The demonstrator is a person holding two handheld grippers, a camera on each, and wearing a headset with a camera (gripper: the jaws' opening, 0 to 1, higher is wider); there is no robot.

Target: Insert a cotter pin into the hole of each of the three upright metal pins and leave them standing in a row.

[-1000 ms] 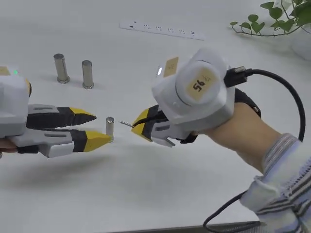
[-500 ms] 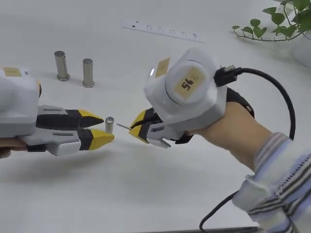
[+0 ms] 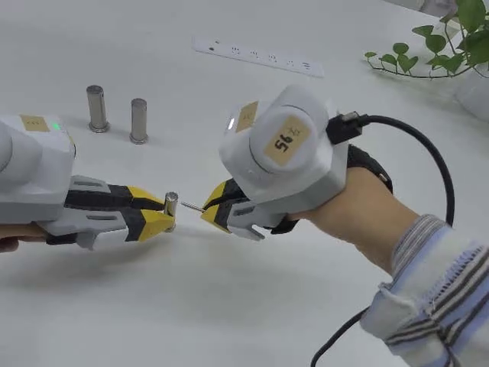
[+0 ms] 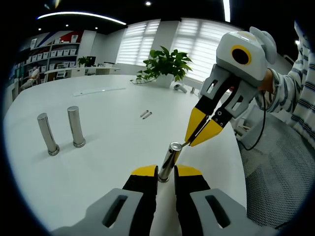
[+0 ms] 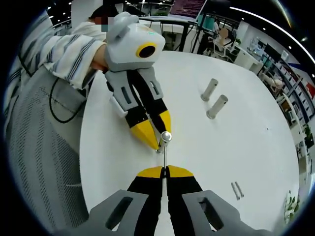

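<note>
A short metal pin (image 3: pixel 171 204) stands upright near the table's front, and my left gripper (image 3: pixel 162 214) is shut on its lower part. In the left gripper view the metal pin (image 4: pixel 170 158) rises between the yellow fingertips. My right gripper (image 3: pixel 210 210) is shut on a thin cotter pin (image 3: pixel 193 206), whose tip sits at the pin's upper end. In the right gripper view the cotter pin (image 5: pixel 165 155) runs straight from my right gripper (image 5: pixel 165 171) to the pin's top (image 5: pixel 166 136). Two more upright metal pins (image 3: pixel 95 108) (image 3: pixel 138 120) stand side by side at the back left.
A white power strip (image 3: pixel 260 57) lies at the far side of the white table. A potted plant (image 3: pixel 443 34) stands at the back right. Two spare cotter pins (image 4: pixel 145 114) lie on the table beyond the work. A black cable (image 3: pixel 428 160) trails from the right gripper.
My left gripper's jaws, open around the near metal pin before, have shut on it. The right gripper has brought the cotter pin's tip up to the pin.
</note>
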